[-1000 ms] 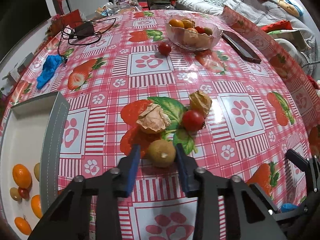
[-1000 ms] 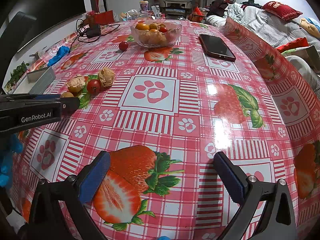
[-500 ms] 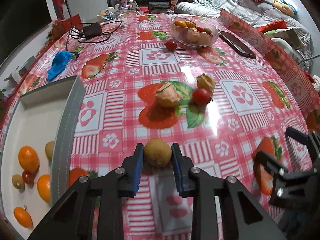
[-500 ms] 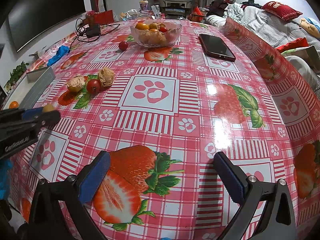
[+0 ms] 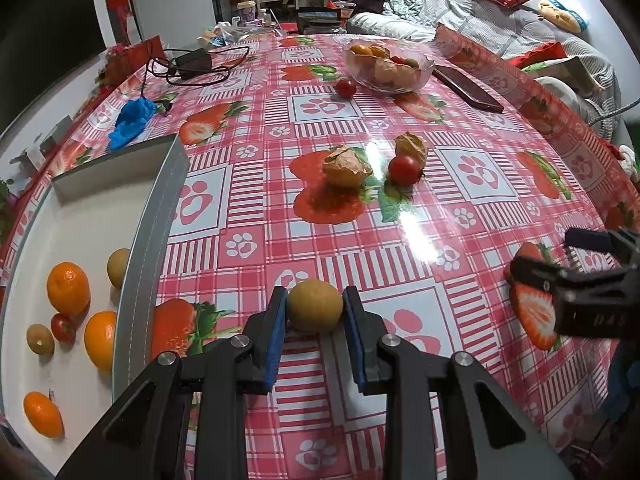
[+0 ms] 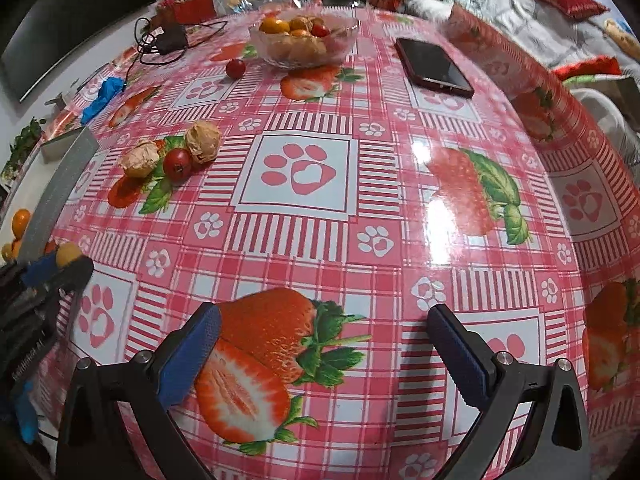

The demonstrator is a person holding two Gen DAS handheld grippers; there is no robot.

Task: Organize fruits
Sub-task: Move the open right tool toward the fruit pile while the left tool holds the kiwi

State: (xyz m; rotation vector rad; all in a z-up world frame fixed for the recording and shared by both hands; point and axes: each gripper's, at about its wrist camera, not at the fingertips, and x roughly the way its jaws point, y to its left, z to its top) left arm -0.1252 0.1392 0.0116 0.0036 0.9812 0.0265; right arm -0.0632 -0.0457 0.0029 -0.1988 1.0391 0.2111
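and it's up: the left gripper (image 5: 315, 322) now has its blue pads clamped on either side of the small round yellow-brown fruit (image 5: 315, 305), which a second ago sat on the table beside the papery-husked fruits and the cherry tomato, and it now hangs nearer the grey-rimmed white tray (image 5: 148, 236) on the left, where oranges, a tomato and other small brown fruits already lie, so this looks like the carry stage, with only the drop into the tray left for this piece; the husked fruit (image 5: 346, 168), its neighbour and the red cherry tomato (image 5: 404, 170) stay on the strawberry-print tablecloth (image 5: 400, 240), likely next in line; the right gripper (image 6: 324, 354) has not budged, jaws wide and holding nothing, low over the cloth
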